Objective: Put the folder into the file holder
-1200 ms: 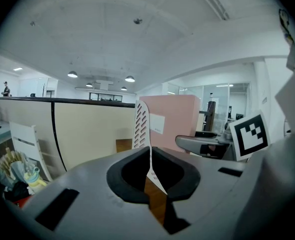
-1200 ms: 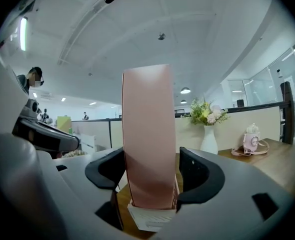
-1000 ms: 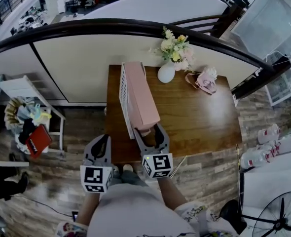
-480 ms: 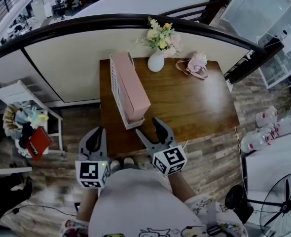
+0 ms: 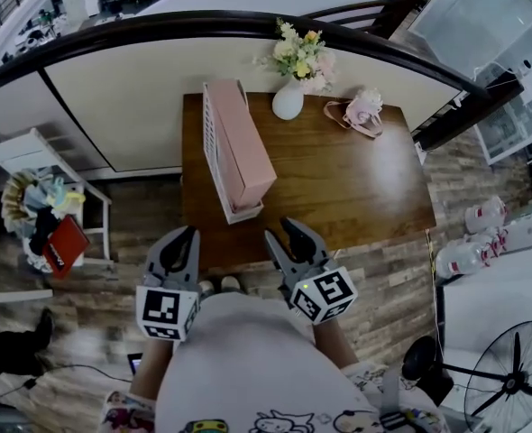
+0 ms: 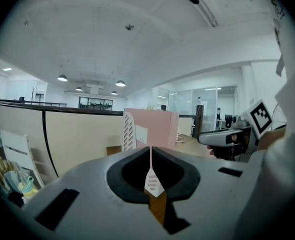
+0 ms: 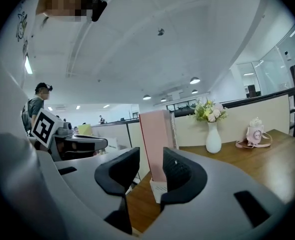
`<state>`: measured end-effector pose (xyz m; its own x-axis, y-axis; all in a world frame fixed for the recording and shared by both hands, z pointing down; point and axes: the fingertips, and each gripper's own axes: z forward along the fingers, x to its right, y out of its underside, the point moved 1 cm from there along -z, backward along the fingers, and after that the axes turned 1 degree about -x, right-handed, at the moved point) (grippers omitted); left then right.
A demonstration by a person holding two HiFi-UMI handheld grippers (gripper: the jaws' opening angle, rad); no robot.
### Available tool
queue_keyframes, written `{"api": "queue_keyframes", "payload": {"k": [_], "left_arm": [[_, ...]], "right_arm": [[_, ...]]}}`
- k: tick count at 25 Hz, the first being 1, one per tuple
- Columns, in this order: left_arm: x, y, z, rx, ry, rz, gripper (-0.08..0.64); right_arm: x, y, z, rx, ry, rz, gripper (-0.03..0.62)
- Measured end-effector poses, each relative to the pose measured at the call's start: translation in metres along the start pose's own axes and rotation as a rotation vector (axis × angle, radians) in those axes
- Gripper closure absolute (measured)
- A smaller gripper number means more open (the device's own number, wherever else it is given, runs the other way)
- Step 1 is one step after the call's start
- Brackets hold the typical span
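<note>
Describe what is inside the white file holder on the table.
A pink folder stands upright inside the file holder. The holder's walls hide its bottom, so anything else inside cannot be seen.

Head view looks steeply down on the surface [image 5: 338,179] from above. Left gripper view and right gripper view sit low near its near edge, facing far, almost level. All three catch the pink folder [image 5: 243,147].

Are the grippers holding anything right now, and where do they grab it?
No, nothing. The left gripper is shut and empty. The right gripper has just been closing, with nothing between its jaws.
</note>
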<state>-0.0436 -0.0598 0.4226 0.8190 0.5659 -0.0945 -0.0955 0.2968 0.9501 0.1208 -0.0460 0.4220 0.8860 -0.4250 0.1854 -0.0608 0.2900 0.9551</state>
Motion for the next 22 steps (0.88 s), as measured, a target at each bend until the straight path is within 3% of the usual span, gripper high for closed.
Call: {"api": "queue_keyframes", "payload": {"k": [9,22], "left_arm": [[0.009,0.014,0.001,-0.042,0.026,-0.033,0.546],[0.005,0.023,0.0,-0.068,0.018,-0.036,0.546]], "right_arm": [[0.004,0.008,-0.007,-0.009,-0.005,0.03,0.569],[0.015,0.01,-0.002,-0.007,0.033,0.048,0.591]]}}
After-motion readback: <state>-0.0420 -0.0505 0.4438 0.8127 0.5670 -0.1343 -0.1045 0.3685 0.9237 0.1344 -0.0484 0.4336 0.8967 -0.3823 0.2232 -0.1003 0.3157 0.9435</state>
